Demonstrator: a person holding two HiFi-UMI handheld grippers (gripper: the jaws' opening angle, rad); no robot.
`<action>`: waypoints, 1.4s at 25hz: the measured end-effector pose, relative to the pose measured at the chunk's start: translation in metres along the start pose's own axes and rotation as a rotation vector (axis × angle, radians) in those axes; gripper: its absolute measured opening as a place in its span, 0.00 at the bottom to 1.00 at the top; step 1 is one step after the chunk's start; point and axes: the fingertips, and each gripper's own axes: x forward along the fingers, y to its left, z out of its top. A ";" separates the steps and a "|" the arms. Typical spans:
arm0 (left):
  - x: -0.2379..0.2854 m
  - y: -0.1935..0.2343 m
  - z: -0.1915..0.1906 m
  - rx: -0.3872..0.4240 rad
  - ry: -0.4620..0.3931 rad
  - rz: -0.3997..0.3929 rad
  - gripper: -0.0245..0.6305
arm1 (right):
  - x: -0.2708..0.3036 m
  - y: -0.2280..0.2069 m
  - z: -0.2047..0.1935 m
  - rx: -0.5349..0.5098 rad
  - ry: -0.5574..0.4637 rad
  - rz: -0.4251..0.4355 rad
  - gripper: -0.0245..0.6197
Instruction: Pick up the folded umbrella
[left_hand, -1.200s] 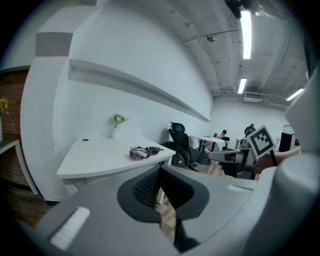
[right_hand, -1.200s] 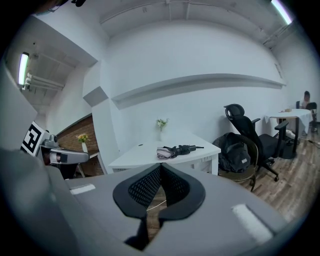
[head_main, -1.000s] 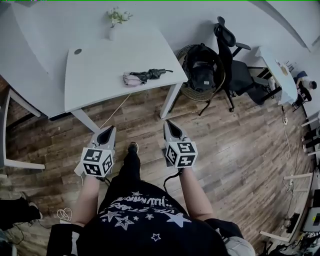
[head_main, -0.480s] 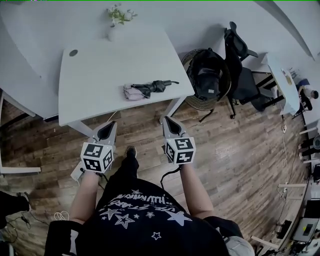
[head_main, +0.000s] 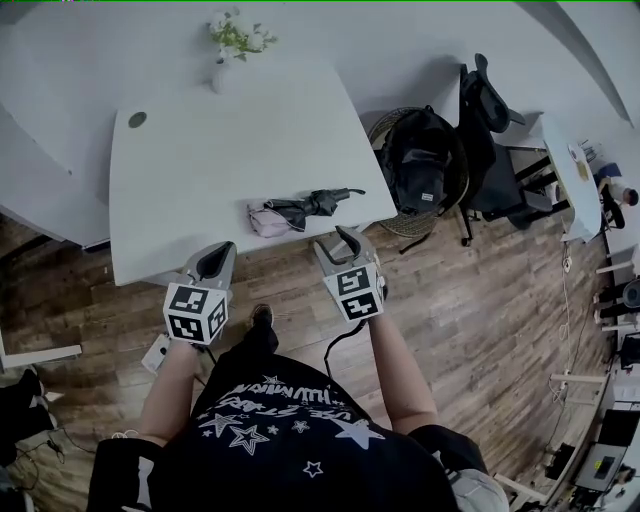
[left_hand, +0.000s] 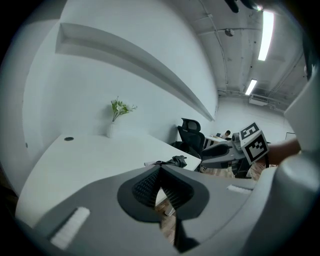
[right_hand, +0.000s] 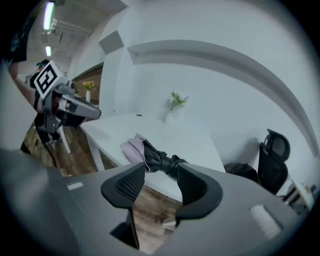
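The folded umbrella (head_main: 303, 209), black with a pale pink sleeve at its left end, lies near the front right edge of the white table (head_main: 190, 160). My right gripper (head_main: 340, 240) hovers just short of that edge, below the umbrella; its jaws are opening and nothing is between them. In the right gripper view the umbrella (right_hand: 156, 159) shows beyond the gap of the right gripper (right_hand: 159, 176). My left gripper (head_main: 213, 262) is shut and empty at the table's front edge, left of the umbrella. In the left gripper view the left gripper (left_hand: 160, 171) has its tips together, the umbrella (left_hand: 170, 161) behind them.
A vase of flowers (head_main: 225, 55) stands at the table's far edge, and a cable hole (head_main: 137, 119) lies at its back left. To the right are a round basket holding a black backpack (head_main: 420, 160) and an office chair (head_main: 490, 120). Below is wooden floor (head_main: 480, 330).
The person has stepped up to the table, so both grippers now sit at its front edge. The right gripper has rolled and its jaws have parted; the left stays shut.
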 end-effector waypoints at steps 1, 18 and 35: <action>0.005 0.006 0.002 -0.003 0.002 0.002 0.04 | 0.008 0.000 -0.001 -0.068 0.029 0.012 0.41; 0.074 0.078 0.019 -0.057 0.031 0.015 0.04 | 0.112 -0.003 -0.011 -0.744 0.325 0.313 0.51; 0.090 0.114 0.019 -0.089 0.032 0.044 0.04 | 0.144 0.012 -0.039 -0.940 0.549 0.575 0.46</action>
